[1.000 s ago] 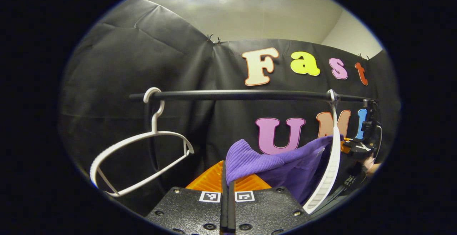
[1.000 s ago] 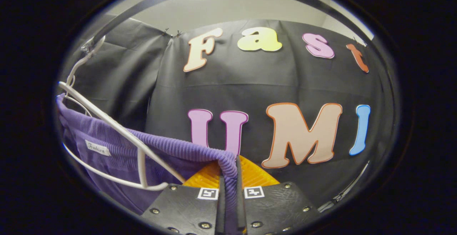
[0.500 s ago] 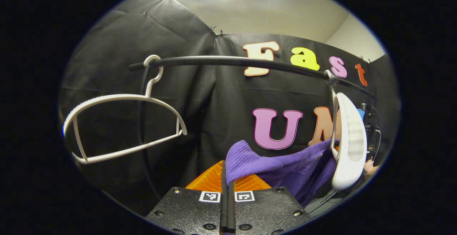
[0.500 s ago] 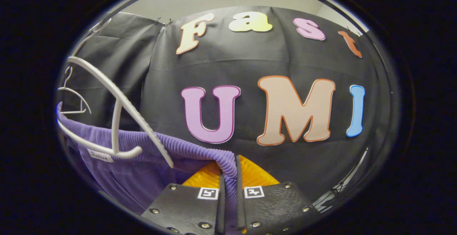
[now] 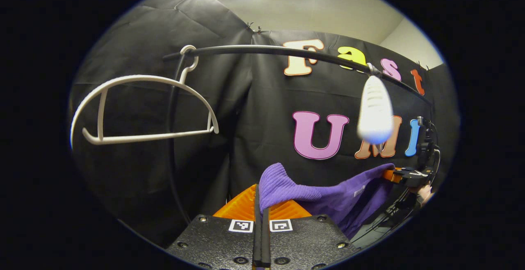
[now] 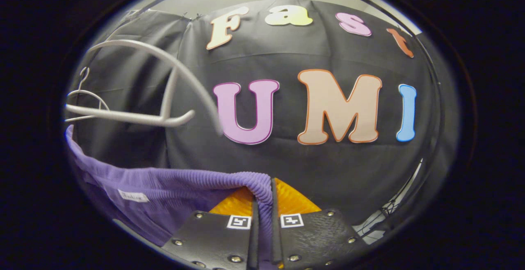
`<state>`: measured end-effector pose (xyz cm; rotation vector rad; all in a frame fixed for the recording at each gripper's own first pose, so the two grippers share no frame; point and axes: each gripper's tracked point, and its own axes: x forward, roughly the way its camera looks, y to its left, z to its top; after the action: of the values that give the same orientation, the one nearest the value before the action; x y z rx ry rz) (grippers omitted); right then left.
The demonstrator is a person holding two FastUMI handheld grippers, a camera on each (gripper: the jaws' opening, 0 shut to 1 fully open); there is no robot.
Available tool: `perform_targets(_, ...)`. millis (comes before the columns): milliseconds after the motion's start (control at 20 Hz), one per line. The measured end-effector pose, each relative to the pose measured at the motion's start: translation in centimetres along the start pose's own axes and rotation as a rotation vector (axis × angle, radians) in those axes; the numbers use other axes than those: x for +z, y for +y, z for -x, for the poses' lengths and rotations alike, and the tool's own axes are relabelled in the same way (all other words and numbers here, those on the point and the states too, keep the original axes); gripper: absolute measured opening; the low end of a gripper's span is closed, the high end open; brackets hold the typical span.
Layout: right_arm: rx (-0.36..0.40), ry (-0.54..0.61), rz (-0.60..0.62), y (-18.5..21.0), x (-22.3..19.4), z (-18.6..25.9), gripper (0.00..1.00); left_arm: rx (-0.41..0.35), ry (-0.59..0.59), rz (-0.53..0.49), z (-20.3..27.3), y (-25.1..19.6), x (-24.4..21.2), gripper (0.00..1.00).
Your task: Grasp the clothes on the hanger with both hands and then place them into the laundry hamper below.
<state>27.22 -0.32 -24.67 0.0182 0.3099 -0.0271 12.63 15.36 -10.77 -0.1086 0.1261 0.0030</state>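
While it hangs slack between the two grippers, the purple top (image 5: 328, 198) is off its hanger and sits below the rail. In the left gripper view, the left gripper (image 5: 261, 204) has its fingers pressed together on a ribbed edge of the top, which bunches just above the fingertips. From there the cloth runs right and farther off to the right gripper (image 5: 404, 175), held by a hand (image 5: 424, 192) at the right edge. In the right gripper view, the right gripper (image 6: 262, 204) is clamped on another ribbed edge, and the top drapes left from it, a small white label (image 6: 133, 196) showing on the cloth. Above the top, a bare white hanger (image 5: 374, 110) hangs from the black rail (image 5: 266, 50), blurred; the right gripper view shows it (image 6: 164, 93) up on the left. A second white hanger (image 5: 143, 110) hangs bare farther left on the rail. Behind all this is the black cloth wall (image 5: 205, 97), with a pale ceiling (image 5: 307, 7) above.
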Motion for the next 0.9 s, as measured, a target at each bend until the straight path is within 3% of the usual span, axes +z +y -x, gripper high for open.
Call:
perform_targets(400,0.065,0.024,0.009,3.6,-1.4,2.9,0.12,-0.008,0.008,0.053,0.3,-3.2,-2.8,0.00)
perform_targets(450,0.074,0.024,0.011,4.2,-1.3,3.2,0.17,-0.005,0.010,0.057,0.4,-3.5,-3.2,0.00)
perform_targets(550,0.093,0.021,0.013,5.2,-1.0,3.6,0.17,-0.002,0.009,0.064,0.5,-4.0,-3.8,0.00)
perform_targets(800,0.122,0.015,0.003,7.2,-0.5,4.2,0.11,-0.001,0.012,0.036,0.0,-5.6,-4.9,0.00)
perform_targets(900,0.129,0.014,-0.004,7.8,-0.4,4.3,0.17,-0.013,0.008,0.020,-0.6,-6.6,-5.2,0.00)
